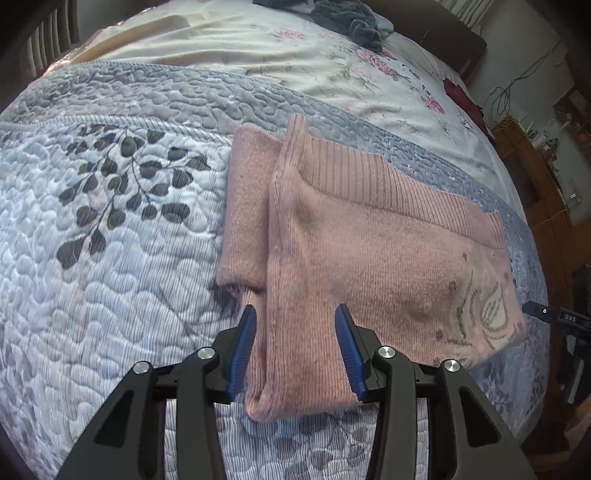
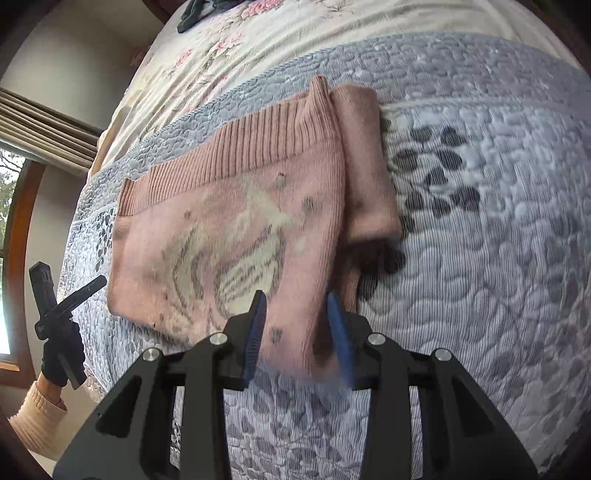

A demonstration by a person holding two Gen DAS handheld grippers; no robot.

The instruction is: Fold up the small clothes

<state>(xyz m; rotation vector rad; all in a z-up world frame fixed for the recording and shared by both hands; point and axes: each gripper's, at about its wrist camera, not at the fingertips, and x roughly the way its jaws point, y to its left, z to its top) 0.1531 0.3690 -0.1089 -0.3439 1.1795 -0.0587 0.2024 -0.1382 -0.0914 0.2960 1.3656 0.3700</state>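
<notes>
My left gripper (image 1: pixel 295 350) has its blue pads spread apart, with the near folded edge of the pink knit sweater (image 1: pixel 369 251) lying between them; neither pad seems to press the cloth. My right gripper (image 2: pixel 297 338) is parted the same way, its pads on either side of the sweater's near edge, though the knit there is blurred and I cannot tell whether a pad touches it. The sweater lies folded on the grey-blue quilted bedspread (image 1: pixel 110 295), ribbed hem on the far side, a pale knitted motif (image 2: pixel 236 251) facing up, and one folded sleeve (image 1: pixel 247 206) lying along its side. Beyond the quilt's border is a cream floral sheet (image 1: pixel 258 48) with a heap of dark clothes (image 1: pixel 347 22) at its far end. In the right wrist view, my gloved left hand (image 2: pixel 61 354) grips its tool beside the bed.
</notes>
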